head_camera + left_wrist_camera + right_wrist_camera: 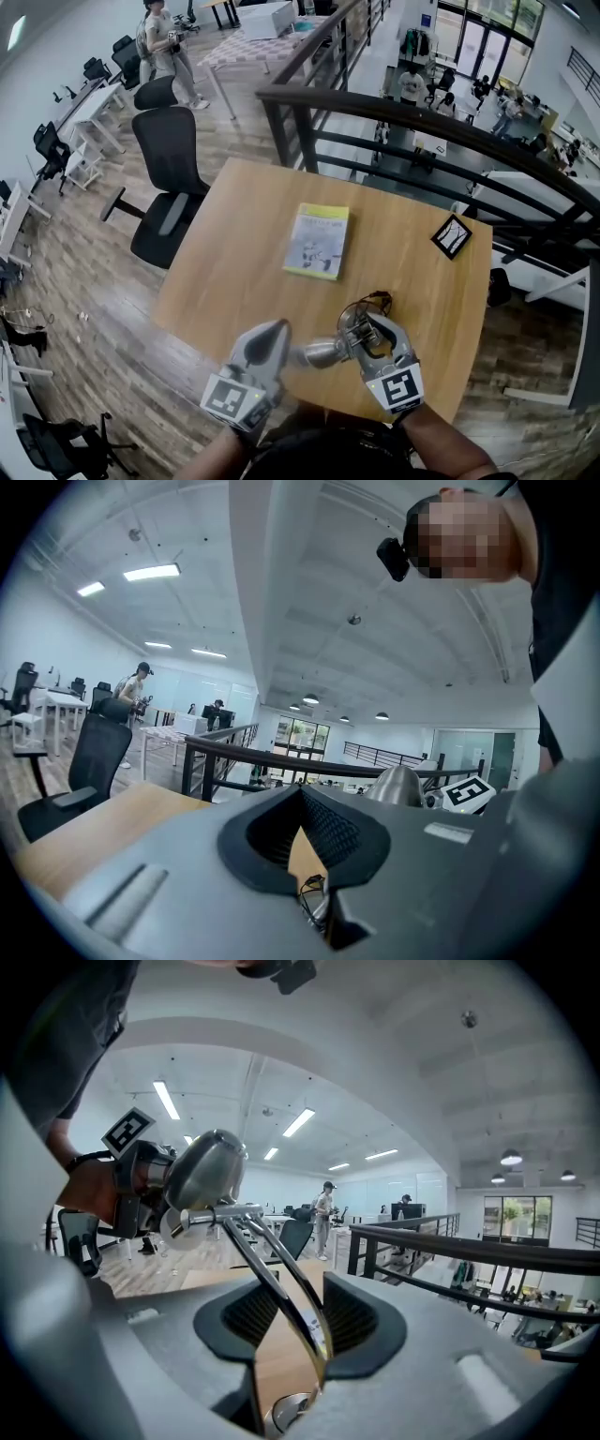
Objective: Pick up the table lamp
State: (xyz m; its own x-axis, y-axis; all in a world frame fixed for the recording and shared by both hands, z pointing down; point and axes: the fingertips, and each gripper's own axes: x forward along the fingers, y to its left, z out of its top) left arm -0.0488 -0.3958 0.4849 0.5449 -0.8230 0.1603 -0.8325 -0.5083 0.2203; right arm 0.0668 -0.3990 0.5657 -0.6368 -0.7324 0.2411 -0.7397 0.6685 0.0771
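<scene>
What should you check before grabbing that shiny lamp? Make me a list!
1. Silver metal table lamp on the light wooden table: ok, it is near the front edge.
2. Lamp's thin metal rods between the jaws of the right hand-held gripper: ok.
3. Right pads squeezing the rods: not ok, the jaws stand apart.
4. Left hand-held gripper free: ok, its jaws are together with nothing held.
5. Black cord loose: cannot tell.
6. Green-and-white book out of the way: ok, it lies farther back.

Book (317, 241) at centre of table (216, 281), lamp (323, 353) nearer, marker card (451, 236) far right, chair (169, 178) left
</scene>
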